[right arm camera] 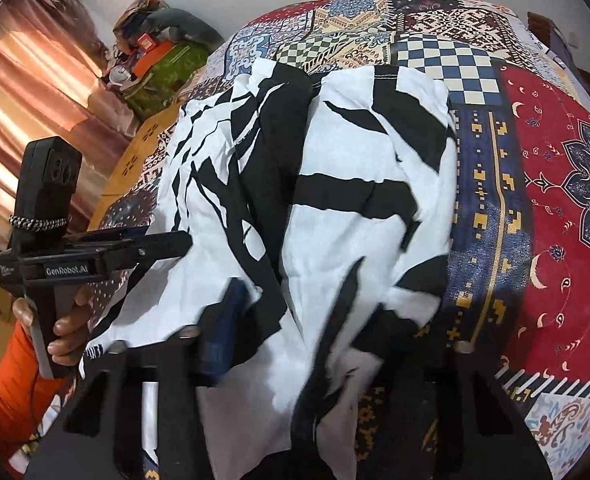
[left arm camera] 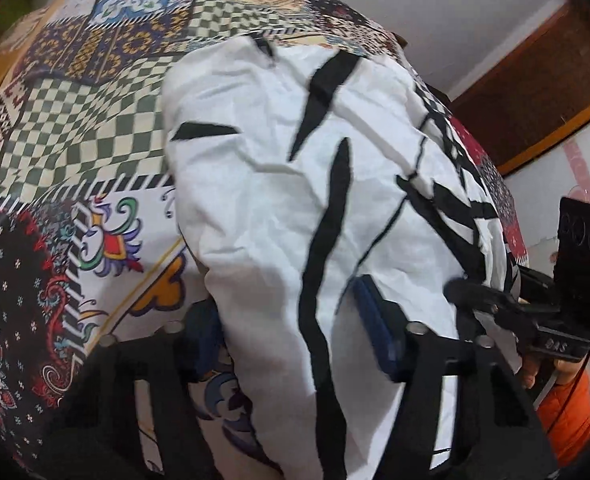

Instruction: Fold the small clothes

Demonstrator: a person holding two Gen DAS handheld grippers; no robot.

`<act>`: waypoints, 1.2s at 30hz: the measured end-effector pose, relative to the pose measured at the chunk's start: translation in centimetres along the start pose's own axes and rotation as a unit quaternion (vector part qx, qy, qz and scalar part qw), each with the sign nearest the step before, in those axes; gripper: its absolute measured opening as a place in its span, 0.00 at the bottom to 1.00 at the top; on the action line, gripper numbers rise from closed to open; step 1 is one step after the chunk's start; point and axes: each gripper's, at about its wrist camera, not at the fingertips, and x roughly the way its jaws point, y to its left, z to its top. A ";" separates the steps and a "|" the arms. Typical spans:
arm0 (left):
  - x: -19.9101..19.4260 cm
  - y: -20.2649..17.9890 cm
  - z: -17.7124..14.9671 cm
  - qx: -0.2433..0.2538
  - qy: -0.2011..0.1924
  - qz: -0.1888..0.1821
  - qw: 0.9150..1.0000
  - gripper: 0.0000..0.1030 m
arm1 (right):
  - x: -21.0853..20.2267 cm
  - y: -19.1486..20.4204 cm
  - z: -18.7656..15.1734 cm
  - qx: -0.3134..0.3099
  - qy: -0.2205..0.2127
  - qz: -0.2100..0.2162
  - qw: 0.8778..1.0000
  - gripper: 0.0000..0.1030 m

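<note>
A small white garment with black streaks (left arm camera: 295, 184) lies on a patchwork bedspread (left arm camera: 95, 112); it also shows in the right wrist view (right arm camera: 335, 208). My left gripper (left arm camera: 291, 332) has its blue-padded fingers (left arm camera: 379, 332) on either side of a bunched fold at the garment's near edge, cloth between them. It shows from the side in the right wrist view (right arm camera: 171, 246), tips at the cloth's left edge. My right gripper (right arm camera: 271, 340) has cloth draped over and between its fingers (right arm camera: 223, 332); its far finger is blurred. In the left wrist view its tips (left arm camera: 467, 292) touch the garment's right edge.
The bedspread (right arm camera: 535, 184) spreads right of the garment. A pink curtain (right arm camera: 27, 92) and a cluttered pile (right arm camera: 155, 48) lie at the far left. A wooden door frame (left arm camera: 535, 92) and wall stand to the right. The person's orange sleeve (right arm camera: 11, 384) is at lower left.
</note>
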 end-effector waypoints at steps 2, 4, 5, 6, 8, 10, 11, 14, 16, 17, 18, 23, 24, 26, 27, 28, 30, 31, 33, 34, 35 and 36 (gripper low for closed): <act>-0.1 -0.4 0.1 0.014 -0.002 0.000 1.000 0.35 | -0.3 0.3 -0.1 -0.007 -0.007 -0.003 1.000 0.23; -0.5 -0.7 0.2 0.020 -0.007 0.014 1.000 0.20 | -0.6 0.9 -0.1 -0.018 -0.015 -0.009 1.000 0.18; -0.7 -0.8 0.2 0.021 -0.010 0.020 1.000 0.14 | -0.8 1.2 -0.1 -0.022 -0.018 -0.011 1.000 0.16; -1.2 -0.8 0.2 0.021 -0.014 0.019 0.999 0.13 | -1.1 1.5 -0.1 -0.026 -0.021 -0.013 0.999 0.14; -2.7 -0.8 0.1 0.021 -0.030 0.015 0.999 0.12 | -1.7 2.1 0.0 -0.031 -0.028 -0.010 0.999 0.13; -4.6 -0.8 -0.3 0.026 -0.049 0.017 0.998 0.12 | -2.5 3.2 -0.1 -0.041 -0.035 -0.005 0.999 0.13; -5.4 -0.9 -0.5 0.028 -0.057 0.019 0.998 0.12 | -2.8 3.5 -0.2 -0.046 -0.037 -0.004 0.998 0.13; -8.4 -0.9 -1.2 0.034 -0.082 0.027 0.996 0.11 | -3.9 5.5 -0.2 -0.067 -0.048 -0.001 0.997 0.12; -10.7 -0.7 -1.9 0.039 -0.101 0.038 0.993 0.11 | -4.5 7.0 -0.2 -0.078 -0.054 0.005 0.995 0.12; -11.6 -0.6 -2.3 0.040 -0.108 0.041 0.993 0.11 | -4.8 7.7 -0.2 -0.084 -0.057 0.007 0.995 0.12; -12.5 -0.5 -2.6 0.040 -0.115 0.045 0.992 0.10 | -5.0 8.6 -0.2 -0.090 -0.059 0.010 0.994 0.12; -15.9 1.8 -4.6 0.023 -0.132 0.060 0.989 0.09 | -4.0 12.1 -0.2 -0.105 -0.054 0.026 0.993 0.12; -16.2 2.7 -5.0 0.016 -0.130 0.062 0.989 0.09 | -3.5 12.5 -0.2 -0.105 -0.050 0.030 0.993 0.12; -16.0 4.1 -5.7 0.005 -0.122 0.066 0.990 0.09 | -2.1 13.4 -0.3 -0.100 -0.039 0.037 0.994 0.12; -15.7 4.9 -6.0 0.000 -0.115 0.069 0.991 0.09 | -1.2 13.6 -0.4 -0.096 -0.030 0.040 0.994 0.12; -15.2 5.8 -6.2 -0.007 -0.107 0.072 0.992 0.09 | -0.2 13.9 -0.4 -0.092 -0.020 0.041 0.995 0.12; -13.8 7.7 -7.0 -0.027 -0.083 0.074 0.993 0.09 | 1.7 14.1 -0.6 -0.082 0.000 0.042 0.996 0.12; -12.9 8.7 -7.3 -0.037 -0.069 0.075 0.994 0.09 | 2.7 14.1 -0.7 -0.078 0.009 0.041 0.996 0.12; -11.8 9.8 -8.2 -0.049 -0.053 0.073 0.995 0.09 | 3.9 14.2 -0.9 -0.072 0.022 0.040 0.996 0.13; -11.0 10.4 -8.7 -0.056 -0.044 0.070 0.995 0.10 | 4.3 14.2 -1.0 -0.070 0.026 0.037 0.997 0.13; -10.6 10.8 -9.0 -0.060 -0.039 0.069 0.995 0.10 | 4.4 14.4 -1.1 -0.070 0.028 0.036 0.997 0.15; -10.2 11.0 -9.2 -0.063 -0.035 0.068 0.995 0.10 | 4.5 14.4 -1.2 -0.072 0.032 0.033 0.996 0.17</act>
